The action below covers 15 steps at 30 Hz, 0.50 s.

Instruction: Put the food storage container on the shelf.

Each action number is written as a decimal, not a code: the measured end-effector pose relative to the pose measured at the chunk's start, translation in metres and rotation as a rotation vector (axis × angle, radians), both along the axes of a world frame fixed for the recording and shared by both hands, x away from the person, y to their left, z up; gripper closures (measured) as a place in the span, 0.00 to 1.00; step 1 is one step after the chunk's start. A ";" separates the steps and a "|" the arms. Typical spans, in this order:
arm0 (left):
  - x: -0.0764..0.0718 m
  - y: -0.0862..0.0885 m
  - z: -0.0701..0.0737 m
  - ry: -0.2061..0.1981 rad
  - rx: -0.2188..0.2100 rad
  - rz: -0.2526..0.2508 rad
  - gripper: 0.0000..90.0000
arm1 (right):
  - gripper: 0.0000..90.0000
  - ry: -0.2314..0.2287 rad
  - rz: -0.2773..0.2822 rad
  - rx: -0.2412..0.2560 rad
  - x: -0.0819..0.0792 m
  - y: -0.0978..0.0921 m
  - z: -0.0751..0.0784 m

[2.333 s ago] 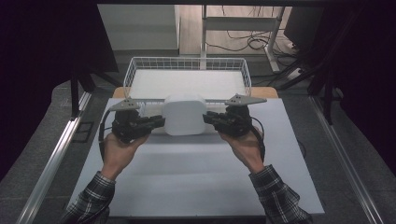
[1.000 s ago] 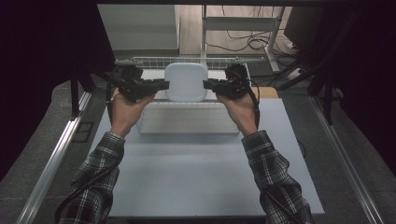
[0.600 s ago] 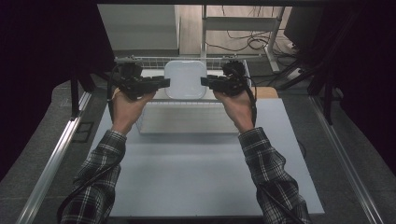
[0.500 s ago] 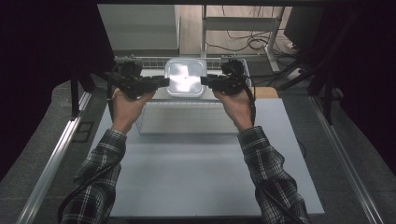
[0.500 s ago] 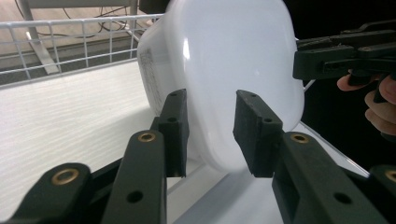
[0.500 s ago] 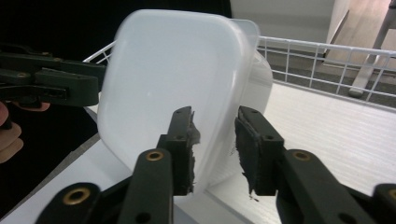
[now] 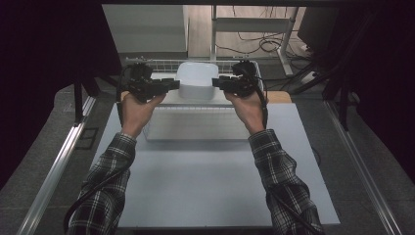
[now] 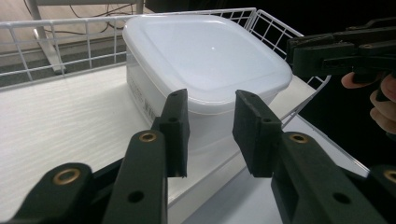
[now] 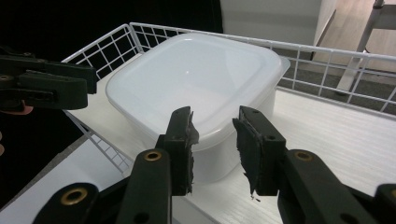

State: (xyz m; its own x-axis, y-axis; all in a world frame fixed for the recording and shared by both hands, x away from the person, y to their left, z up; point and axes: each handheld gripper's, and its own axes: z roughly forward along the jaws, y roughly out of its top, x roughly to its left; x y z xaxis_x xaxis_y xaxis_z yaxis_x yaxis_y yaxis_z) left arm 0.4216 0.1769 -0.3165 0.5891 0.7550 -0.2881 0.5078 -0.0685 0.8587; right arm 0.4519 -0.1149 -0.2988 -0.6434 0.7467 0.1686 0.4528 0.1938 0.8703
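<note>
A white lidded plastic container (image 7: 197, 78) stands on the floor of a white wire basket (image 7: 147, 62) at the far edge of the table. My left gripper (image 7: 172, 84) is just off its left side and my right gripper (image 7: 219, 82) just off its right side. In the left gripper view the open jaws (image 8: 210, 100) frame the container's near corner (image 8: 205, 51) with nothing pinched between them. The right gripper view has its jaws (image 9: 215, 119) apart too, in front of the container (image 9: 196, 74). Each gripper view also catches the other gripper (image 8: 336, 51) (image 9: 51, 84) across the box.
A flat white ribbed panel (image 7: 195, 122) lies on the table just in front of the basket. The white tabletop (image 7: 205, 181) stretches toward me. Metal rails (image 7: 58, 161) run along both sides. Behind the basket are a desk frame and cables (image 7: 254, 44).
The container went from the middle of the table, held between both grippers, forward into the wire basket. It now rests there and both grippers have let go and stand slightly off its sides.
</note>
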 end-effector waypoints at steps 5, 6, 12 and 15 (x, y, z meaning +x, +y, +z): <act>0.000 0.001 -0.001 -0.009 0.009 0.005 0.70 | 0.72 -0.003 -0.004 -0.004 0.001 -0.001 0.000; 0.000 0.001 -0.001 -0.011 0.009 0.005 0.70 | 0.73 -0.008 -0.012 -0.008 0.001 -0.002 0.000; -0.006 0.003 -0.005 -0.031 0.020 0.003 0.65 | 0.76 -0.031 0.008 0.000 -0.006 -0.005 0.001; -0.009 0.005 -0.008 -0.031 0.021 0.000 0.65 | 0.83 -0.042 0.034 -0.022 -0.016 -0.004 -0.003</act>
